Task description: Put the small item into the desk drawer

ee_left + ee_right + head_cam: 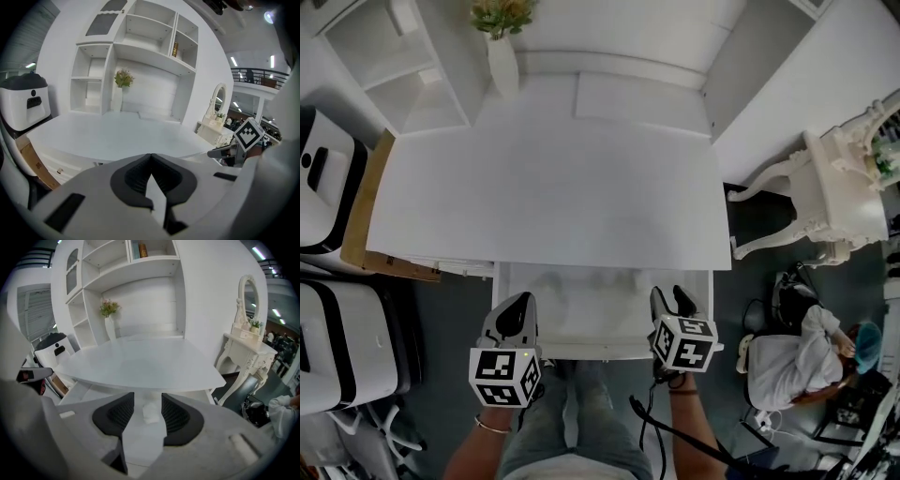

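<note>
The desk drawer point(602, 350) stands pulled out under the front edge of the white desk point(544, 197). A small white item point(151, 412) lies on the drawer floor, seen in the right gripper view between and just beyond the jaws. My right gripper point(147, 401) is open and holds nothing; in the head view it point(673, 300) hovers over the drawer's right end. My left gripper point(517, 306) is at the drawer's left front corner. Its jaws point(151, 157) meet at the tips with nothing between them. The item does not show clearly in the head view.
A white vase of flowers point(502, 58) stands at the desk's back, under shelves. White cases point(328, 178) and a wooden board point(366, 211) sit left of the desk. A white dressing table point(844, 187) and a person point(806, 361) are at the right.
</note>
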Available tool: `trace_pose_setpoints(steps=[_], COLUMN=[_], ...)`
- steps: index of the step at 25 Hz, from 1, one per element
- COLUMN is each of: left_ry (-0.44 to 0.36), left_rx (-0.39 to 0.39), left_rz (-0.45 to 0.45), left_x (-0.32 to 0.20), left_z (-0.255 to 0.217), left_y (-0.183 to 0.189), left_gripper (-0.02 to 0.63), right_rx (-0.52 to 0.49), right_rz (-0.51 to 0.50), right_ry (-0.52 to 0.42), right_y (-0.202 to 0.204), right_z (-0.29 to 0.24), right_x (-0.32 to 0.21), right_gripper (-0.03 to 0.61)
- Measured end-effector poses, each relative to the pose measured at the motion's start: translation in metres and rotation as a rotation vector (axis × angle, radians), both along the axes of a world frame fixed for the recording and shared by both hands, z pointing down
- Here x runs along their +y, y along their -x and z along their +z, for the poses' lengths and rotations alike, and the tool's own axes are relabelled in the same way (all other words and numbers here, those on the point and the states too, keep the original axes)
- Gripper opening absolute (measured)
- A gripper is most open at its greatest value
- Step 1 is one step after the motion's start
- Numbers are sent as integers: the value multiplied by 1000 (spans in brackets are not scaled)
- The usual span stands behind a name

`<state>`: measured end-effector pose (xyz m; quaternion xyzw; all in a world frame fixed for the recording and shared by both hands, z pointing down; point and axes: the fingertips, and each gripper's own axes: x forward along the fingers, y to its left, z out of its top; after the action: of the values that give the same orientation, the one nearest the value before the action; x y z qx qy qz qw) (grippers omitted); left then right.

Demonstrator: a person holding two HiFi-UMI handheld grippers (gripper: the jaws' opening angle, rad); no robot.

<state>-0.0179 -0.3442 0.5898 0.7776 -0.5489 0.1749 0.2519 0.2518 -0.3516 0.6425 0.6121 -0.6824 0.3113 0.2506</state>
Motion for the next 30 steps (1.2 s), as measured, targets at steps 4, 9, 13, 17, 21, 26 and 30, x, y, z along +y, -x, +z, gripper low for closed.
trace_pose_setpoints(steps=[4,9,13,17,21,26,30], left_ry=[-48,-130,-212,-300,-395,-475,-468], left_rx=[17,52,79,121,144,136,130], left_rz=[19,65,99,127,155,179,177], left_x=[1,-3,-12,-22,-32,-37,-39], left_z=[-23,-66,-108,-156,-199,-231,-230], left_y=[0,-15,-25,-34,-43,-51,-51], left_gripper=[5,5,5,5,5,5,5], right_rx=[9,38,57,74,104,152,162], right_rz=[33,71,109,145,177,231,291], right_ry=[-128,-275,-361,-459,-568,-645,-618], right_y=[2,4,3,-2,-9,-27,-44], right_z=[-54,-124,-170,-219,-267,-296,-288], right_x=[7,20,30,40,50,70,86], right_gripper=[151,67,17,8,7,8,7])
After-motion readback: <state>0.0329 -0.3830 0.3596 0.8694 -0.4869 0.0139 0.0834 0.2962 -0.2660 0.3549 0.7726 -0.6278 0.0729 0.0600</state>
